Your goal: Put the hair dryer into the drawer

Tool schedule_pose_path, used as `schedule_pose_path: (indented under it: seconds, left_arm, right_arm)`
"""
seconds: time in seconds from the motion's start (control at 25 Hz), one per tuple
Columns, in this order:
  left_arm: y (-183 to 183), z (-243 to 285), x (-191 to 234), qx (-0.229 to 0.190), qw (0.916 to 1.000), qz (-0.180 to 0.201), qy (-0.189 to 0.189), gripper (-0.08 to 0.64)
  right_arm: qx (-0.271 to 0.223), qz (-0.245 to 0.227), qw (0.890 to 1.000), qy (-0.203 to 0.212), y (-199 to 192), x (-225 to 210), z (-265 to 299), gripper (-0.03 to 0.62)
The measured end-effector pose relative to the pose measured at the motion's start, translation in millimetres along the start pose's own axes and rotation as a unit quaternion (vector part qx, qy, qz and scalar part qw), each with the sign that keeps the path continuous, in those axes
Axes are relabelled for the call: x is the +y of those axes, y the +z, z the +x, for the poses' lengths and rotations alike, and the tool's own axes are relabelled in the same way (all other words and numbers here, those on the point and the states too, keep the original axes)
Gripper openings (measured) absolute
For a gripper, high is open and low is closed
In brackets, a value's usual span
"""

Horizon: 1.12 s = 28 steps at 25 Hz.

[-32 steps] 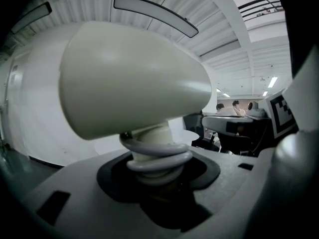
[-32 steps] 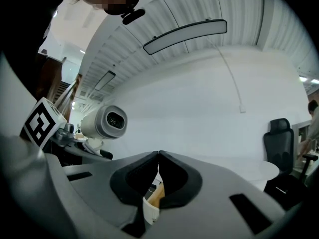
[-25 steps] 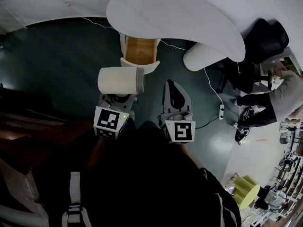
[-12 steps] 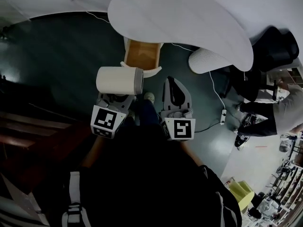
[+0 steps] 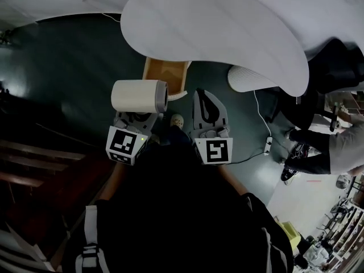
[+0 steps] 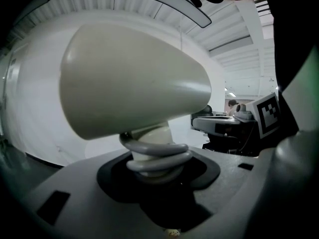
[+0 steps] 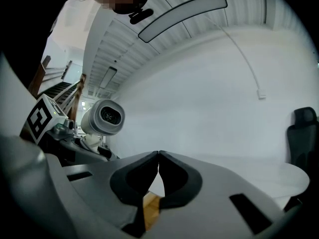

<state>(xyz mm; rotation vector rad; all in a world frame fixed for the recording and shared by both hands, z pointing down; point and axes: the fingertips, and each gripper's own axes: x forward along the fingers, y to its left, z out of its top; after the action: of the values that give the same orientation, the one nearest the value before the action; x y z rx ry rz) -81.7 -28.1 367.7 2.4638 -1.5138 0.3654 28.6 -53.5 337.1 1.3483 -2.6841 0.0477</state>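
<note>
A white hair dryer (image 5: 139, 95) lies crosswise above my left gripper (image 5: 136, 117), which is shut on its handle. In the left gripper view the dryer's barrel (image 6: 134, 83) fills the frame, and its grey cord (image 6: 157, 156) is wound round the handle between the jaws of the left gripper (image 6: 158, 171). Just beyond the dryer the drawer (image 5: 165, 74) stands pulled out, its wooden inside showing under the white table (image 5: 227, 21). My right gripper (image 5: 207, 106) is beside the dryer, shut with nothing in it. In its own view the right gripper (image 7: 158, 156) has its tips touching and the dryer (image 7: 102, 116) is at the left.
A white ribbed cylinder (image 5: 250, 78) lies under the table's right part. A cable runs to a power strip (image 5: 268, 144) on the dark floor. A black chair (image 5: 341, 61) and a person (image 5: 341, 141) are at the far right. My shoe (image 5: 177, 120) shows between the grippers.
Both grippers have moved forward toward the table with the dryer still held. The dryer now sits right next to the open drawer's front.
</note>
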Motion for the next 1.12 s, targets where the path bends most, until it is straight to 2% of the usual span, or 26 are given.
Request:
schedule_pose_path:
  seconds: [0.32, 0.56, 0.92, 1.12]
  left_arm:
    - [5.2, 27.6, 1.1, 0.008, 0.9997, -0.009, 0.020, 0.222]
    - [0.9, 39.7, 6.4, 0.026, 0.9995, -0.006, 0.016, 0.222]
    - [-12.3, 69.1, 32.1, 0.049, 0.9983, -0.002, -0.030, 0.221]
    - [-28.1, 87.7, 45.4, 0.079, 0.9951, 0.014, -0.059, 0.221]
  right_arm:
    - [0.005, 0.007, 0.999, 0.032, -6.6, -28.5, 22.5, 0.025]
    - [0.014, 0.023, 0.999, 0.033, -16.7, -36.6, 34.8, 0.025]
    - [0.031, 0.034, 0.999, 0.009, -27.5, -38.5, 61.9, 0.025]
    - [0.051, 0.039, 0.998, -0.001, -43.5, -38.2, 76.4, 0.025]
